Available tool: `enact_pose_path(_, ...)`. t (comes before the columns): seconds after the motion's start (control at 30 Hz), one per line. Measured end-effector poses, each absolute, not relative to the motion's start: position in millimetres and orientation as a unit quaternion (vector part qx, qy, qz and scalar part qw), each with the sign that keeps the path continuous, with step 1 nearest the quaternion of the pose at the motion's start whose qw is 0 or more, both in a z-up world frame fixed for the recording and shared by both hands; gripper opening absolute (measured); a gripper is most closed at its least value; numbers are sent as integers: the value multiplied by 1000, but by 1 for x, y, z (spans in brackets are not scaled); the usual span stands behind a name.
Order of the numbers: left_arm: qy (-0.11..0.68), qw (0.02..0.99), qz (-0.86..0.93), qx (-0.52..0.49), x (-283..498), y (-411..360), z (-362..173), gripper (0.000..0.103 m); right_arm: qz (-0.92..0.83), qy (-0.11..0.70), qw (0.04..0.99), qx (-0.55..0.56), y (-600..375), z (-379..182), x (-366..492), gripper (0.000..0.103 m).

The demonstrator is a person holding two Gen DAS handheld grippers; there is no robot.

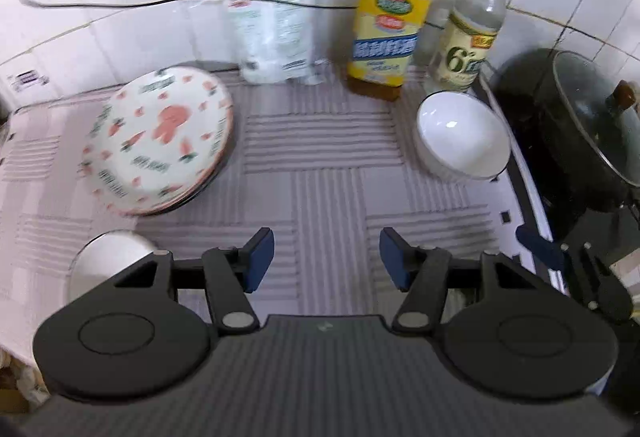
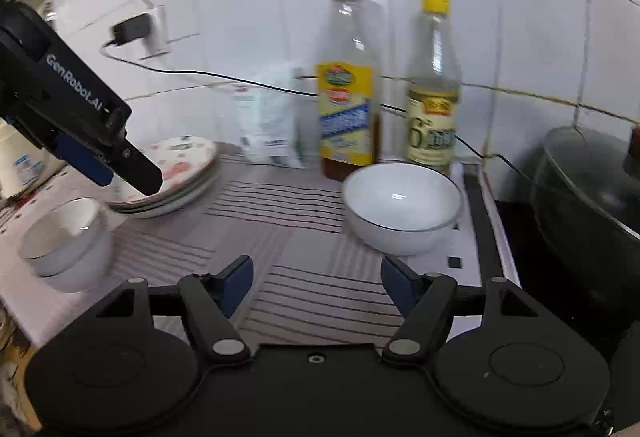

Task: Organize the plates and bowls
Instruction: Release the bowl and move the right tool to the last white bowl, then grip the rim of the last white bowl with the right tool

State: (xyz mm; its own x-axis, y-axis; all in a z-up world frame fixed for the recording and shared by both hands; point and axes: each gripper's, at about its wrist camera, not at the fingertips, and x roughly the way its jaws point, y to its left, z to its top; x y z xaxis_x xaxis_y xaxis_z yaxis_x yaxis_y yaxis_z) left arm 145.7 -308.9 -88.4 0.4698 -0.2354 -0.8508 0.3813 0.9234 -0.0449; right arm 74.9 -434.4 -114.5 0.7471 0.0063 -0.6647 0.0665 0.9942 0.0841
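Gaping empty above the striped counter [image 1: 320, 157], the left hand-held gripper [image 1: 327, 261] and right hand-held gripper [image 2: 317, 287] face outward: plates [image 1: 160, 137] at ten o'clock, bowl [image 2: 402, 207] at one, bottles [image 2: 348, 85] beyond.

- Stack of plates [image 1: 160, 141]: white, with pink carrots and a pink figure, green lettering.
- Bowl [image 2: 402, 207], right: plain white.
- Stacked bowls [image 2: 66, 243], near left: white.
- Mat [image 1: 320, 173]: grey, ribbed stripe blocks.
- Oil bottle [image 2: 348, 109]: yellow label.
- Vinegar bottle [image 2: 434, 85]: yellow cap.
- Pot [image 1: 568, 133], far right: black.
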Motion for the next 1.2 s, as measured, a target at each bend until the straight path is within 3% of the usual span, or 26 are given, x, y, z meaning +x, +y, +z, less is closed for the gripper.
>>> enact_pose_path(0.1,467,856,-203,88,151,-329,-99,61,-47,355,932,60,-441,-130,84,90)
enact_pose_path(0.2,460,855,-218,95,157,-347,-112,63,-56,361,929,64,-443,-139,93,90)
enact_pose_path(0.3,455,857,-227,84,164,-360,-122,68,-61,362,928,56,-446,-145,103,99)
enact_pose_path(0.53,451,856,-236,92,181,-389,-143,78,-88,365,923,85,-469,-168,120,99)
enact_pose_path(0.8,459,851,-243,83,212,-414,-164,83,-90,381,919,50,-471,-189,144,99)
enact_pose_path(1.0,468,845,-251,61,232,-425,-174,75,-97,385,917,38,-474,-195,164,99)
enact_pose_path(1.2,484,830,-279,8,249,-425,-187,37,-113,399,908,58,-484,-195,185,101)
